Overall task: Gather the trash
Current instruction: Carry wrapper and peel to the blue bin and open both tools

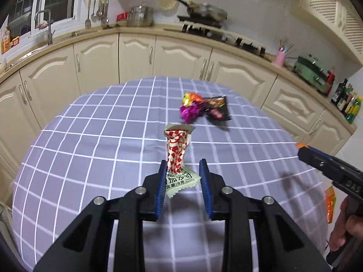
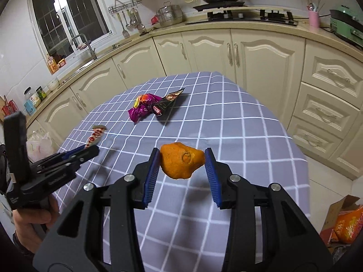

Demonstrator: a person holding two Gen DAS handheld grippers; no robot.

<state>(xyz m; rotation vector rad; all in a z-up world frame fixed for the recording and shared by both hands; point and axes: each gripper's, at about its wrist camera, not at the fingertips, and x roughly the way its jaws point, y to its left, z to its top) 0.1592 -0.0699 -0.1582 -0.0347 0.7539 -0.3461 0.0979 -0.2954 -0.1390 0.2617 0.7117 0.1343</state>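
My left gripper (image 1: pixel 182 162) is shut on a red-and-white snack wrapper (image 1: pixel 177 149), which stands up from between its blue pads above the checked tablecloth (image 1: pixel 90 136). In the right wrist view the same wrapper (image 2: pixel 95 136) sticks out of the left gripper (image 2: pixel 90 150) at the table's left edge. My right gripper (image 2: pixel 181 150) is shut on a piece of orange peel (image 2: pixel 181 163), held clear of the cloth. A crumpled purple-and-orange wrapper (image 1: pixel 190 108) and a black wrapper (image 1: pixel 217 108) lie together farther back on the table. The right gripper (image 1: pixel 304 151) shows at the right edge.
Cream cabinets (image 2: pixel 261 52) and a worktop wrap around behind the table. A cardboard box with an orange bag (image 2: pixel 347 222) sits on the floor at the right. A white plastic bag (image 2: pixel 38 145) hangs or lies past the table's left side.
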